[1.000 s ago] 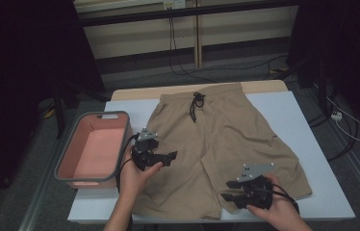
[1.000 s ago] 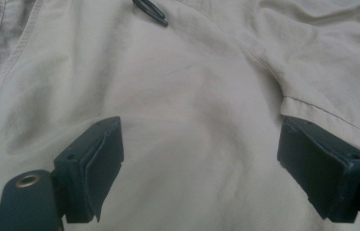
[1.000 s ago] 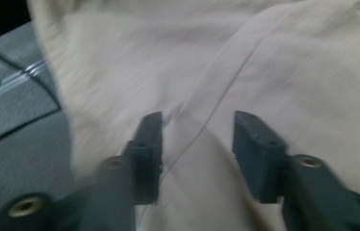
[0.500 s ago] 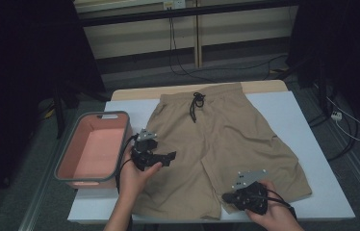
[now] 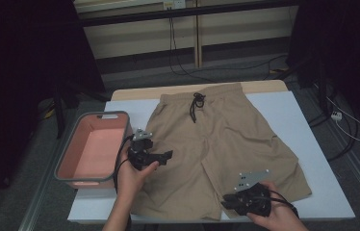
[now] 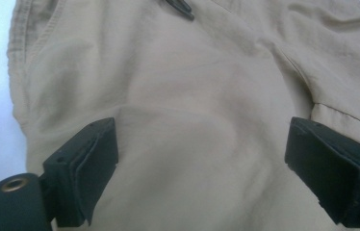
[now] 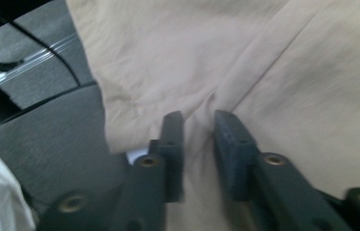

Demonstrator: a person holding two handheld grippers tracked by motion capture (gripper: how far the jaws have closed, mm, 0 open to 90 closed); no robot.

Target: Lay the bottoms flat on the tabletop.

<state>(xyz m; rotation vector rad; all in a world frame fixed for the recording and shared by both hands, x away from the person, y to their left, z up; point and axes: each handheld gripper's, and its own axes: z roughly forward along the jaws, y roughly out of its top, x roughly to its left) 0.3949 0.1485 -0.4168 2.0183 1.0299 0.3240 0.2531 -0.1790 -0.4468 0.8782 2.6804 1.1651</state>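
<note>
Shorts [image 5: 226,139]: flat on table [image 5: 313,120], unmoved. Right gripper [image 5: 236,204]: shifted down to hem at near edge, jaws nearly closed around a fabric fold. Left gripper [image 5: 161,156]: unchanged, jaws wide, over left leg.

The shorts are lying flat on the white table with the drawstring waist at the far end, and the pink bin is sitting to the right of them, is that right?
Not quite. The pink bin sits to the left of the shorts, beside the left gripper, as the high view shows. The rest holds: the shorts lie flat on the white table with the drawstring waist at the far end.
</note>
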